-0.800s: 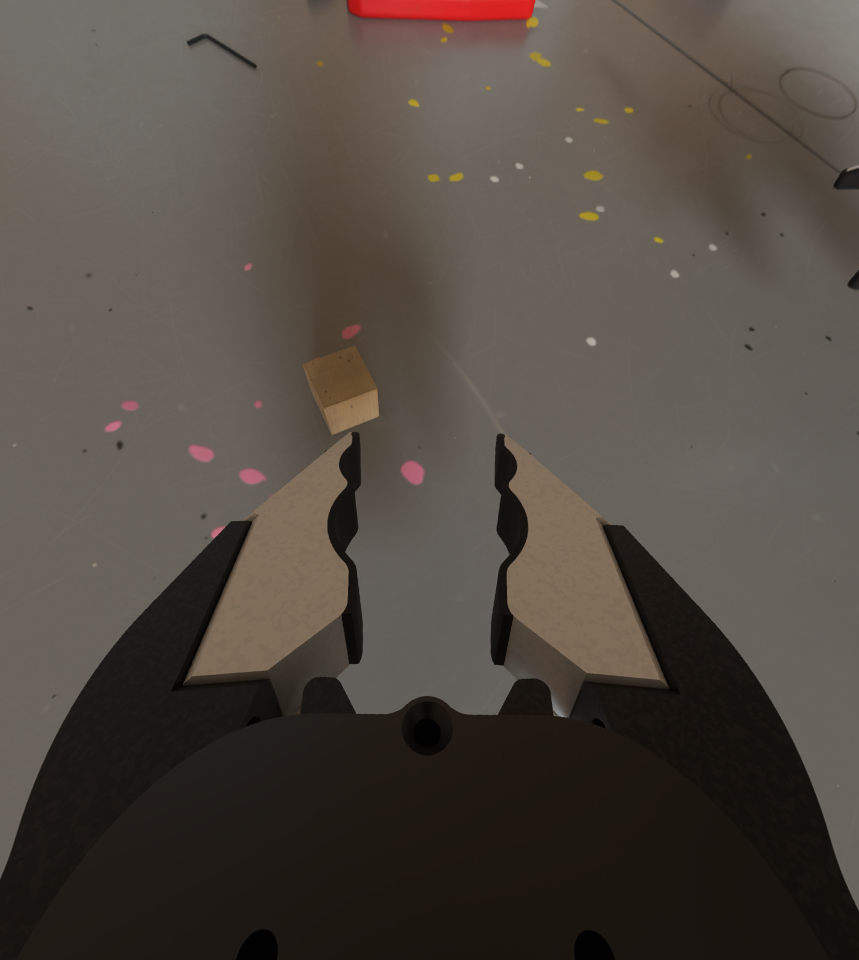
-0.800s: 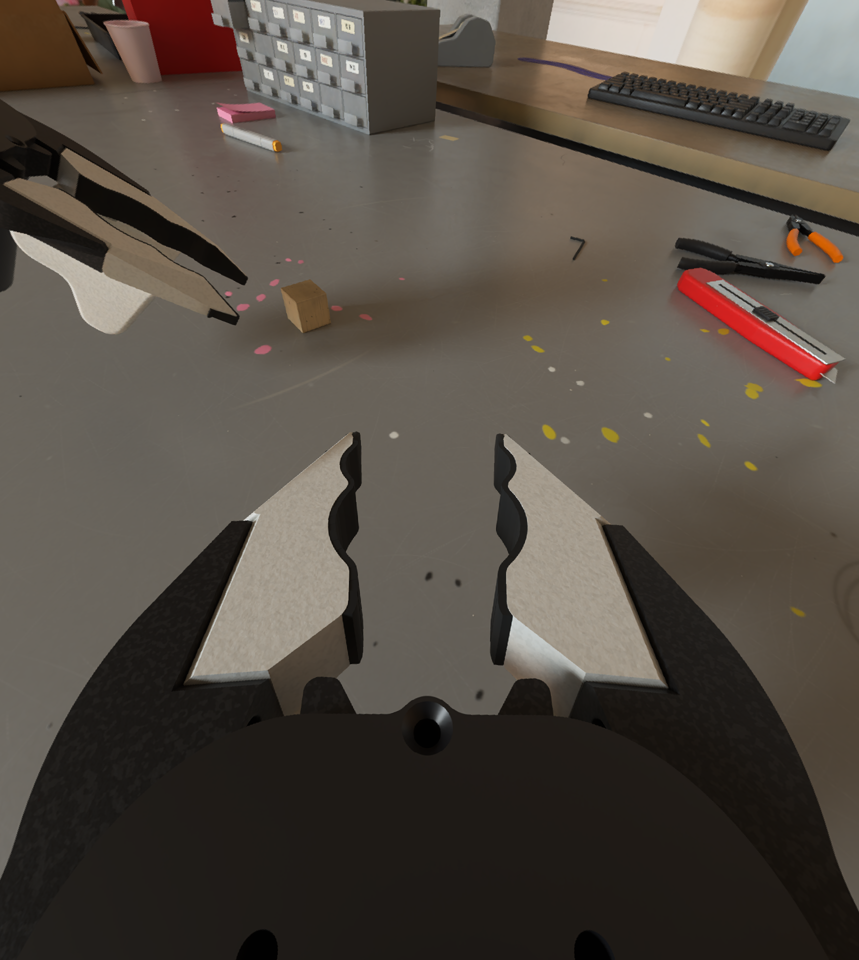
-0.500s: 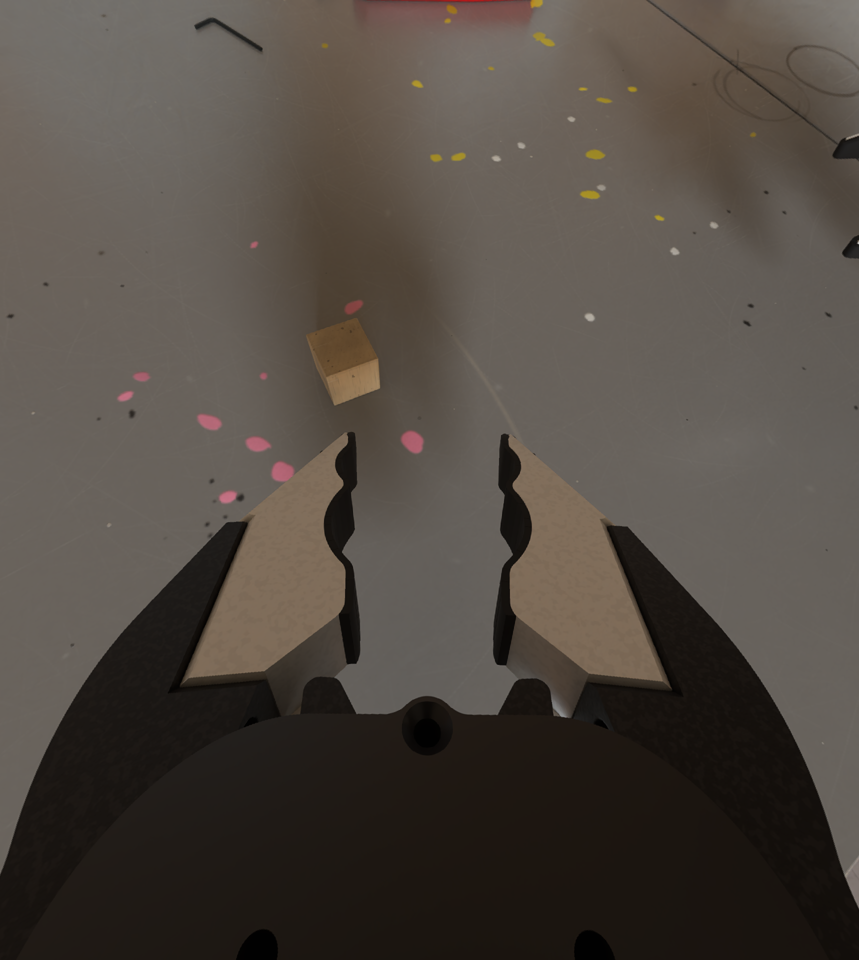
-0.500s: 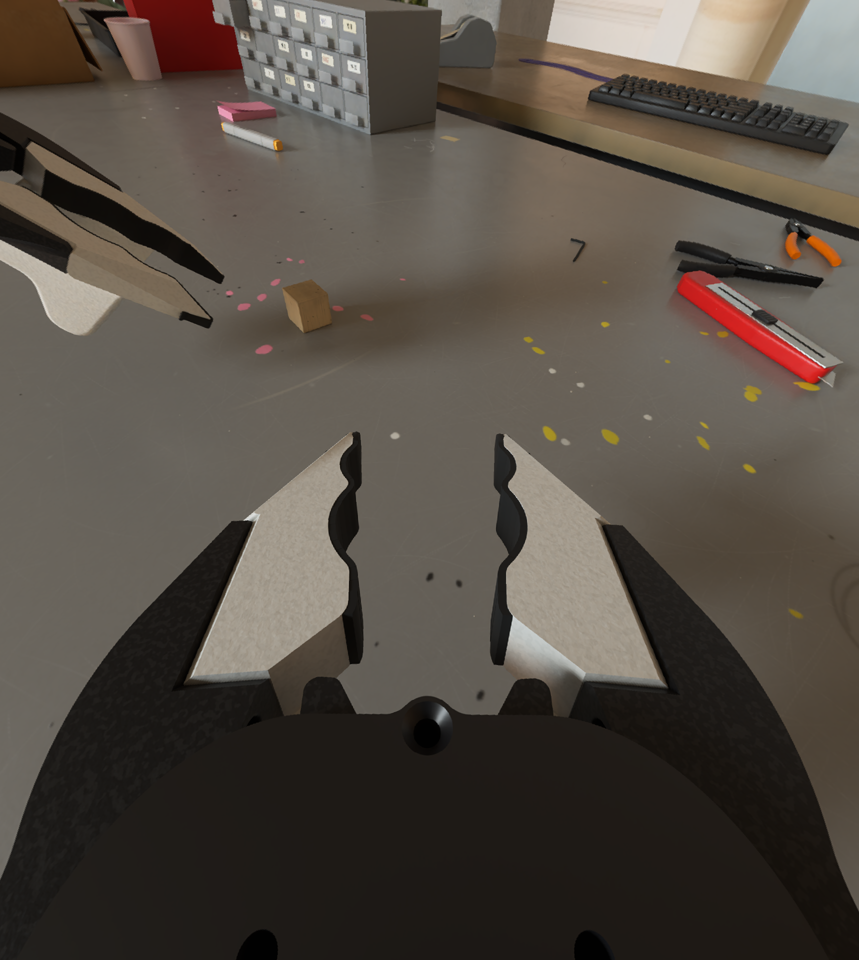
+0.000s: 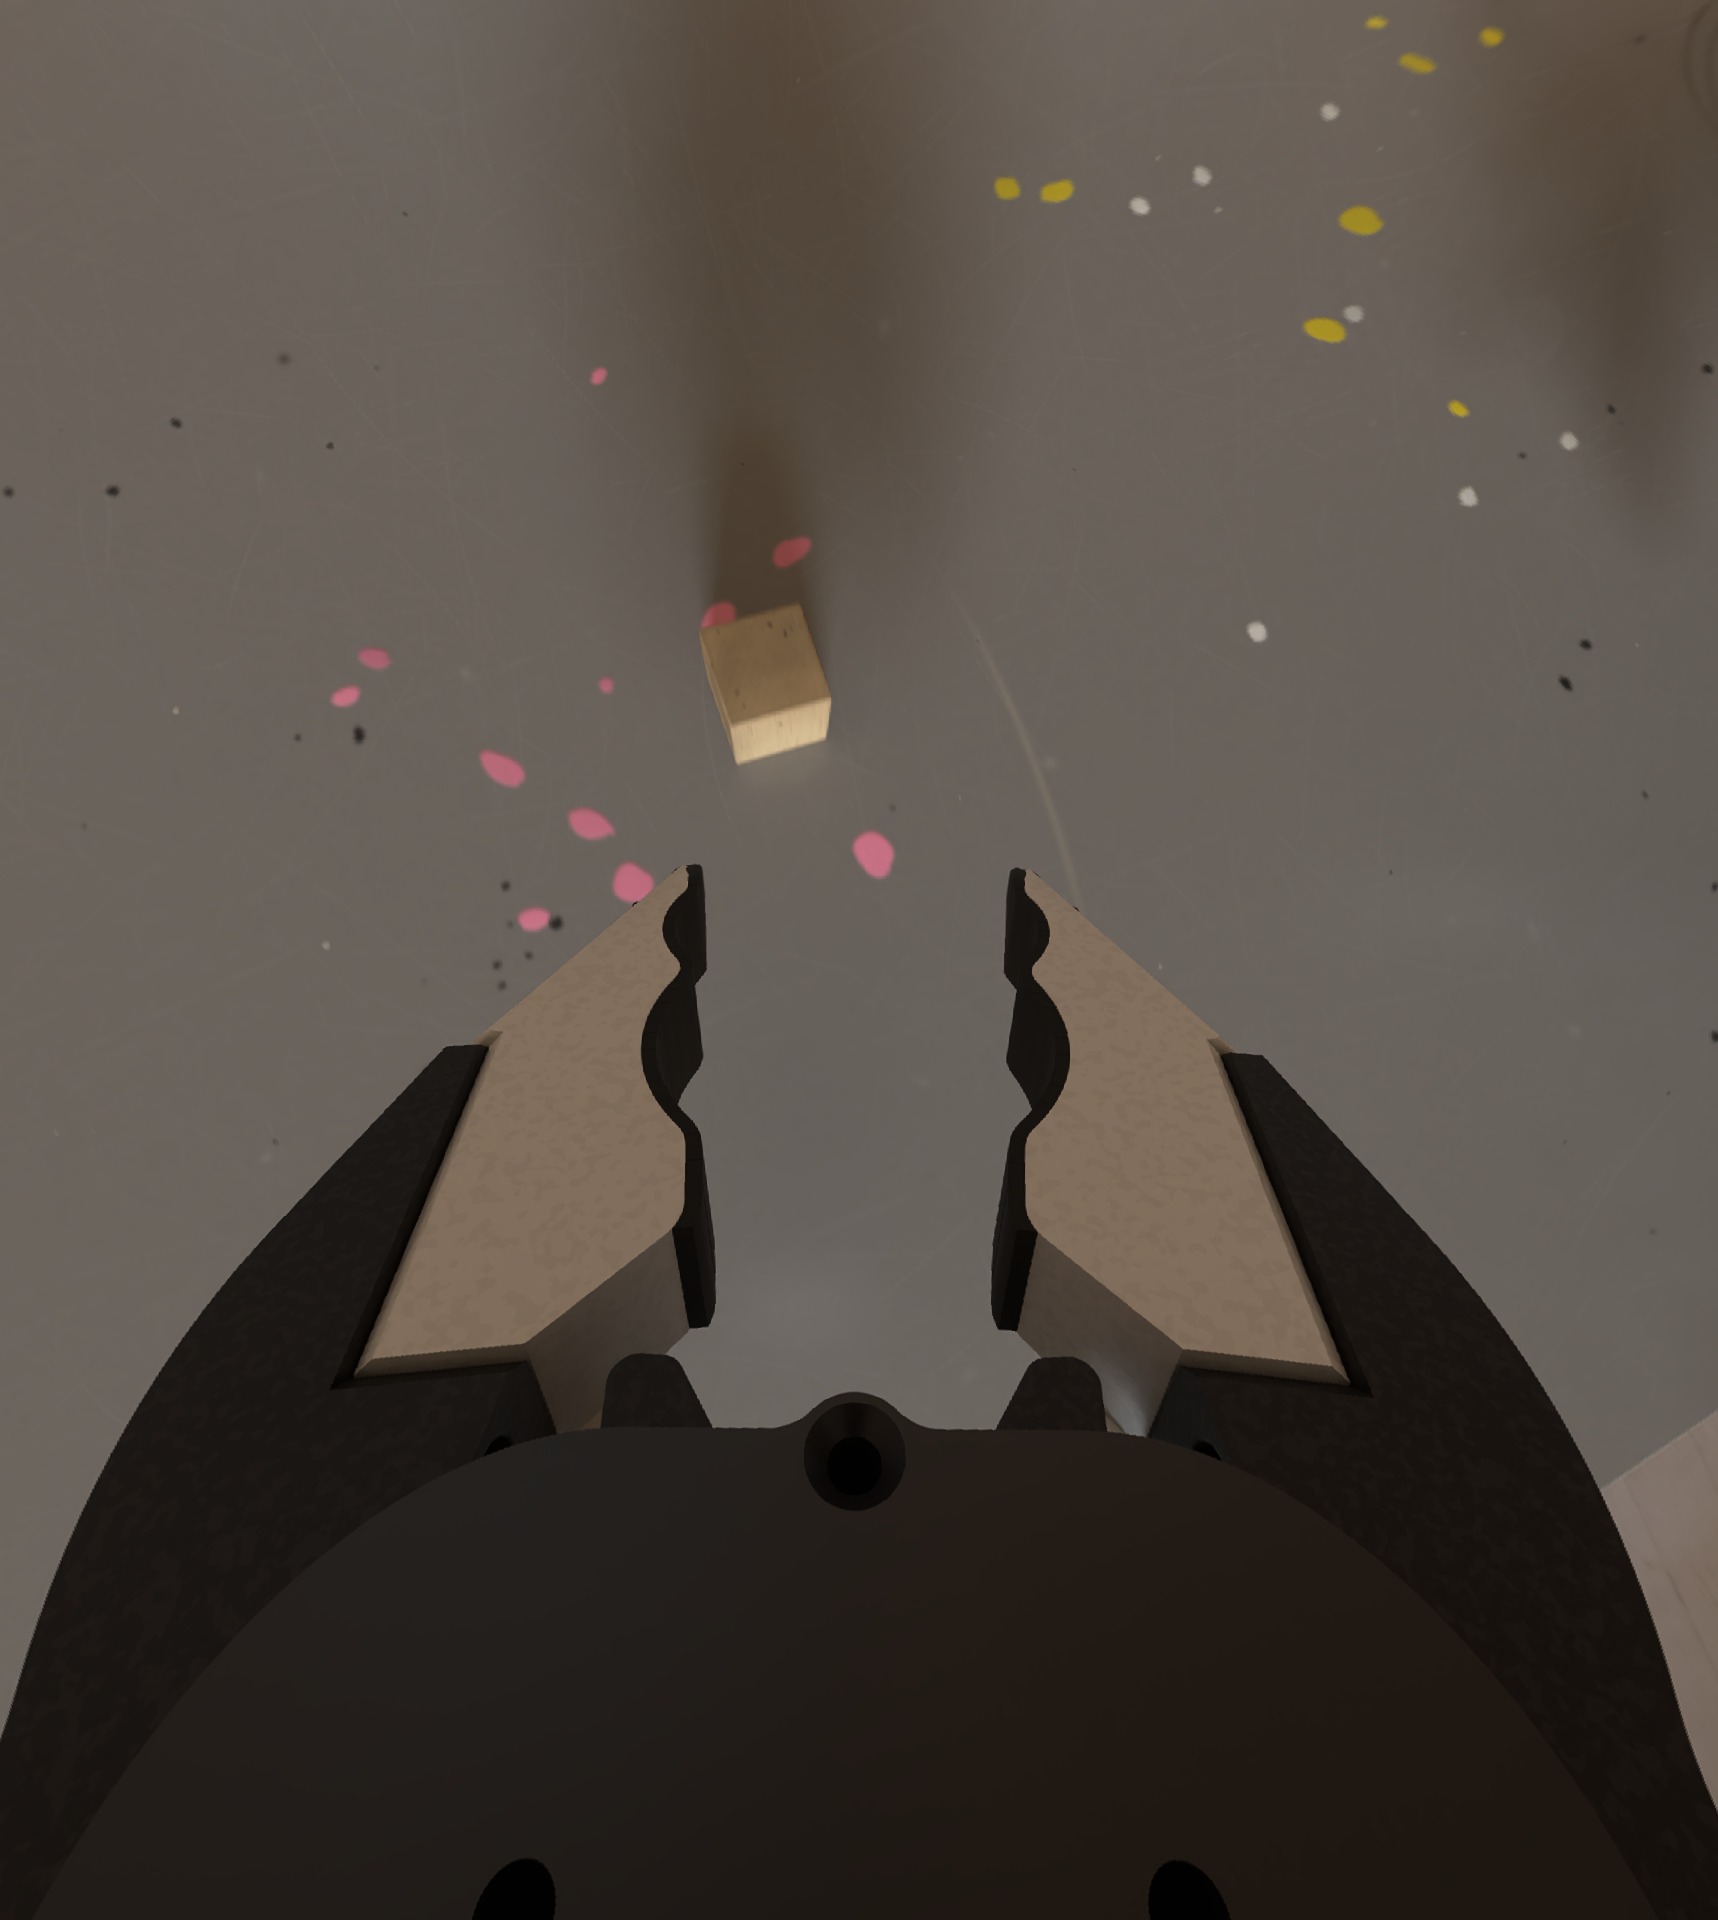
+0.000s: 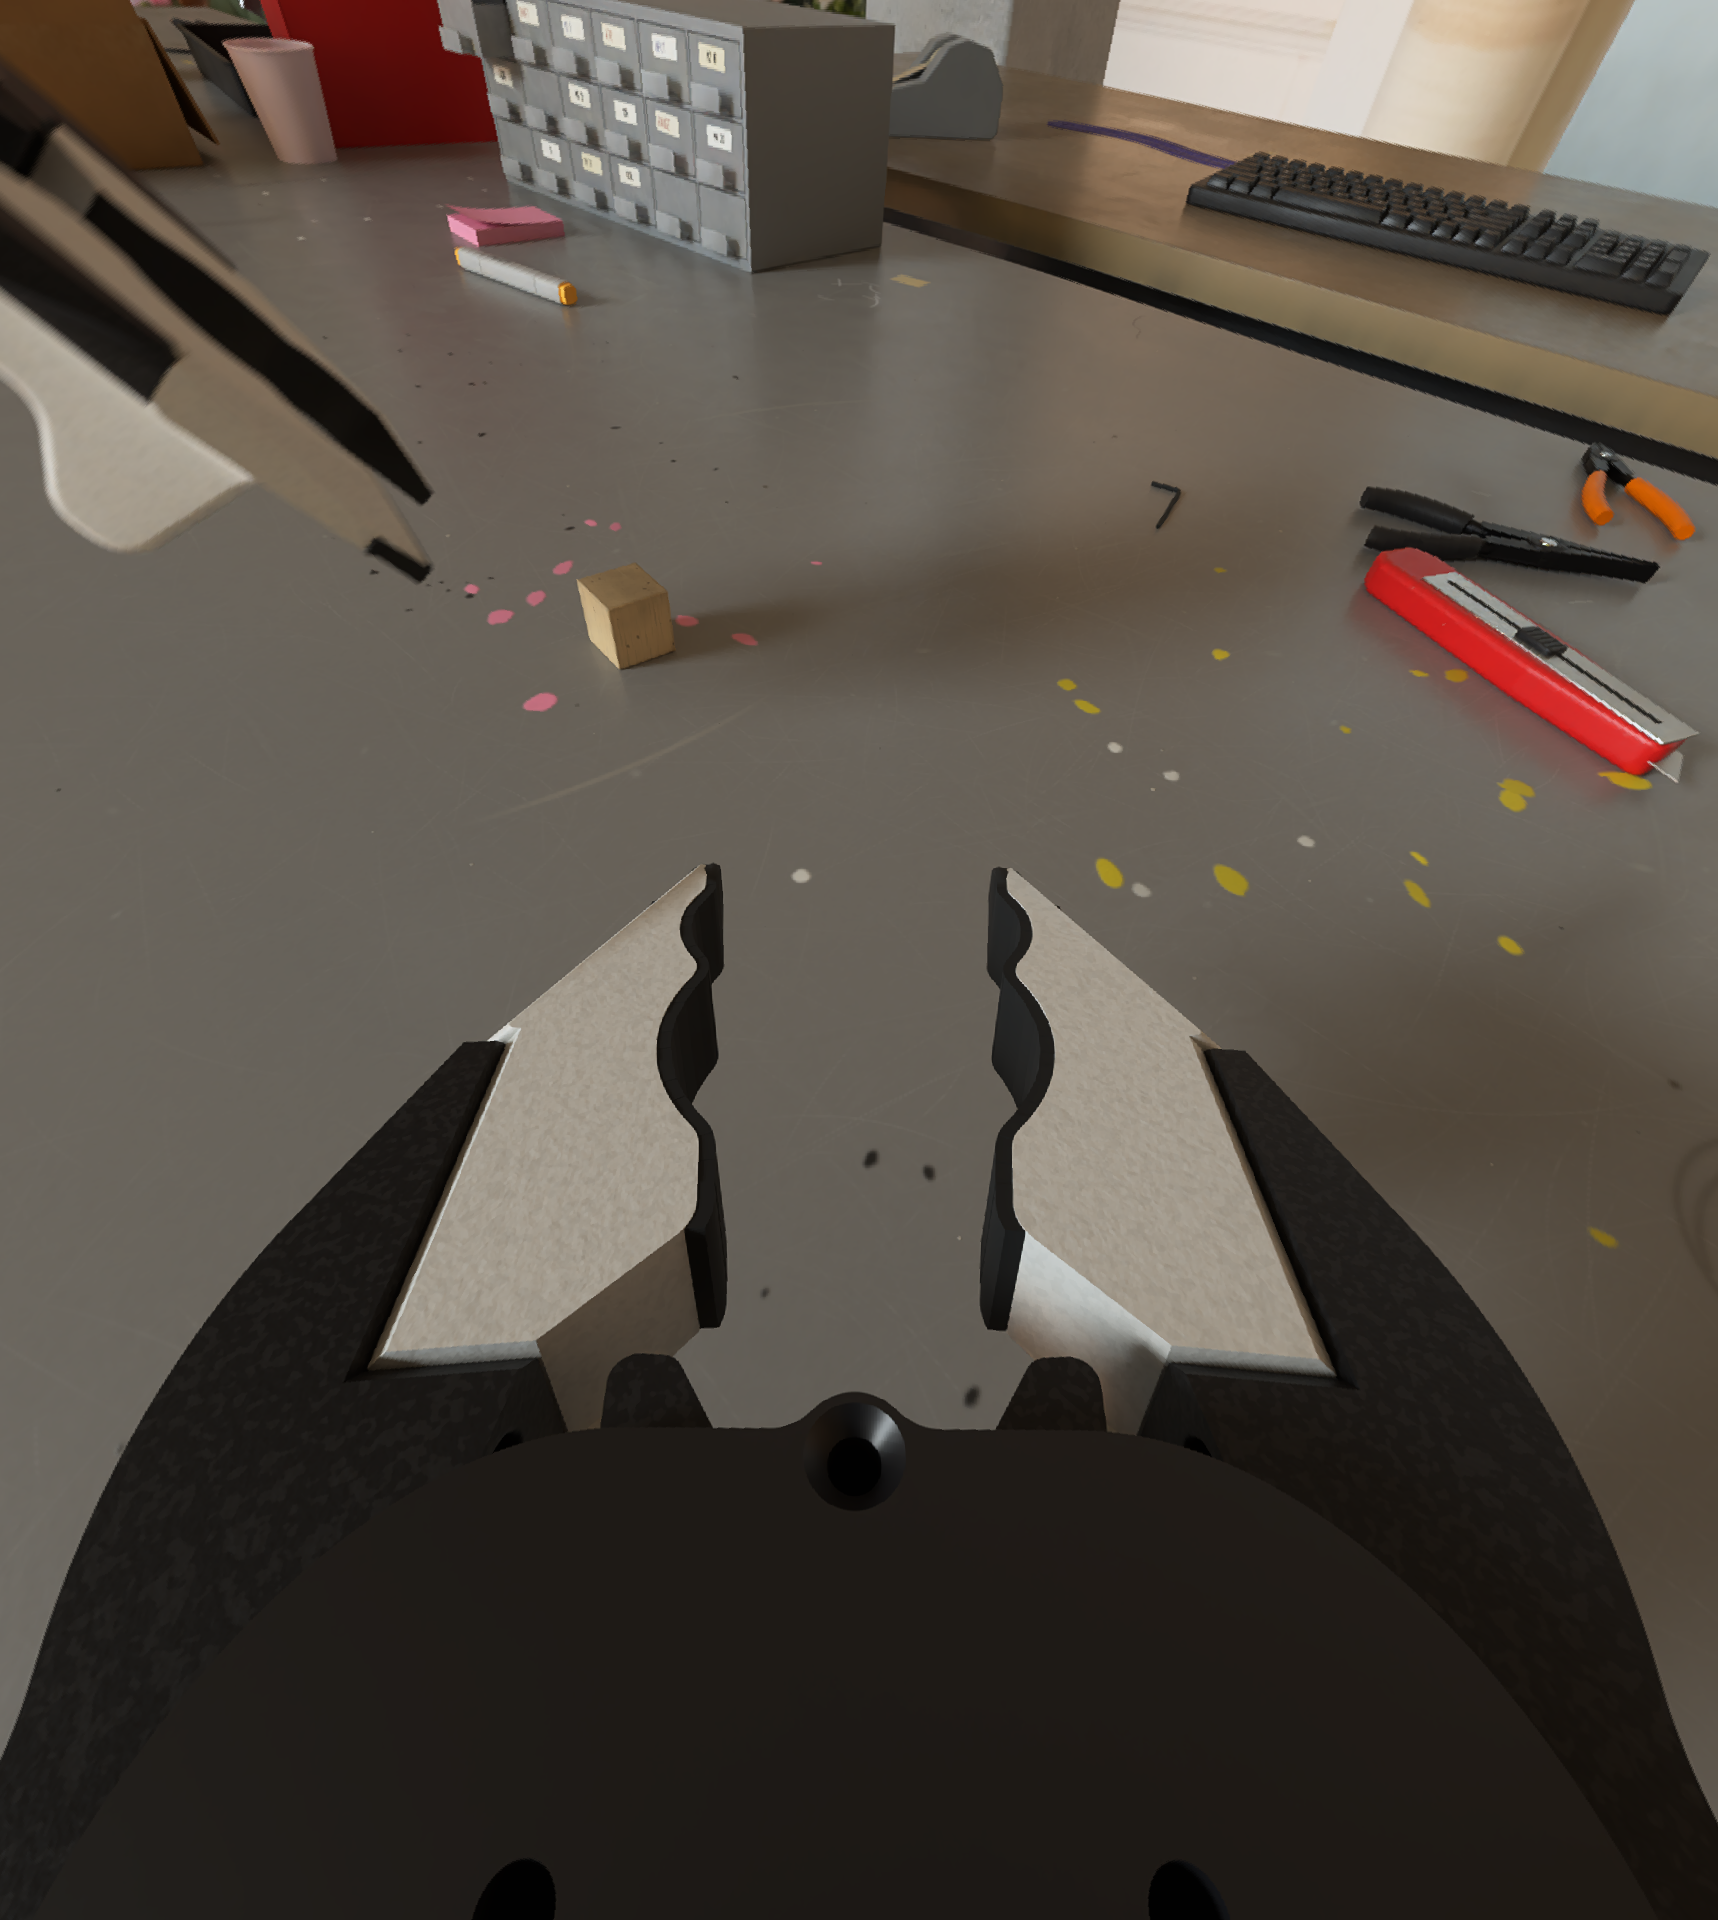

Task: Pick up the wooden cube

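Just ahead of the left gripper [image 5: 853, 873], a little to the left of the line between its parted fingertips, sits the wooden cube [image 5: 767, 681] — flat on the grey tabletop [image 5: 211, 312], untouched, its edges turned slightly askew to the fingers; nothing lies between the jaws, so by my reading the approach is under way but the grasp itself has not begun; what is left is to bring the fingers down around the cube, close on two opposite faces and lift. Seen from the right wrist view, the left gripper hangs above and to one side of the cube [image 6: 626, 615], near but not touching; the right gripper [image 6: 853, 871] also stands apart and empty, well back from the cube, and seems to have no part in the pick. Outward from the tools, the tabletop is dull grey, scratched, and spattered with pink paint flecks [image 5: 874, 854] around the cube and yellow flecks [image 5: 1360, 219] farther off to the right. Beyond, in the right wrist view, lie a red utility knife [image 6: 1525, 665], black pliers [image 6: 1504, 540], small orange-handled cutters [image 6: 1636, 499] and a hex key [image 6: 1167, 505]; farther still, a grey drawer cabinet [image 6: 689, 125], a pink notepad [image 6: 505, 223], a marker [image 6: 517, 276], a pink cup [image 6: 286, 99] — and a black keyboard [image 6: 1447, 229] on an adjoining wooden desk [image 6: 1094, 177].
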